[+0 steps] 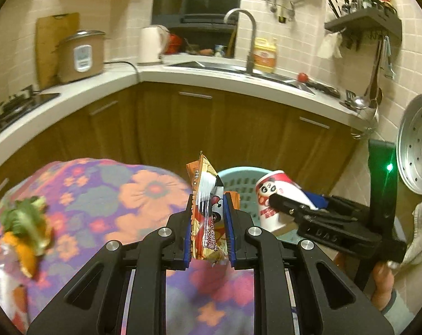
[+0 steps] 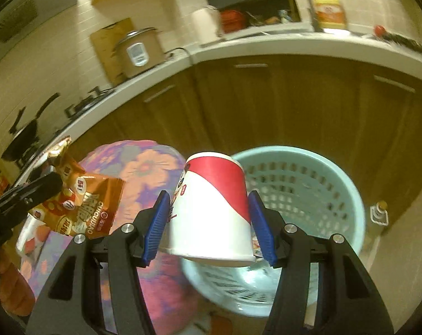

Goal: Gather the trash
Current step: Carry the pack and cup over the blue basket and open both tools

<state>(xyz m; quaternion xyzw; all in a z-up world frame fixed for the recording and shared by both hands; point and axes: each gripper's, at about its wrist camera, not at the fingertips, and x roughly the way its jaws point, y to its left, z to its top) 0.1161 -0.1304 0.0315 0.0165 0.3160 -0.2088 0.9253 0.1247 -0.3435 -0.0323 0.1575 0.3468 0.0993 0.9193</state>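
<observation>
Snack wrapper [image 1: 208,223] in left jaws, paper cup [image 2: 213,209] in right jaws, over laundry-type basket [image 2: 350,195].

The crinkled orange foil snack bag [image 2: 79,203] reads "CUIGUOJIAO", upside down, beside Chinese characters too blurred to read. The black plastic gripper body [image 1: 330,233] near it bears embossed "DAS".

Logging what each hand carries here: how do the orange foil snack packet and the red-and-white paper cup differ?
The orange foil snack packet is flat and crinkled; the red-and-white paper cup is a rigid cone shape. The packet sits pinched in the left gripper, whose jaws are nearly together; the cup spreads the right gripper far wider. The packet stands on edge, the cup is held upside down. Both are gripped near the pale green slotted basket.
</observation>
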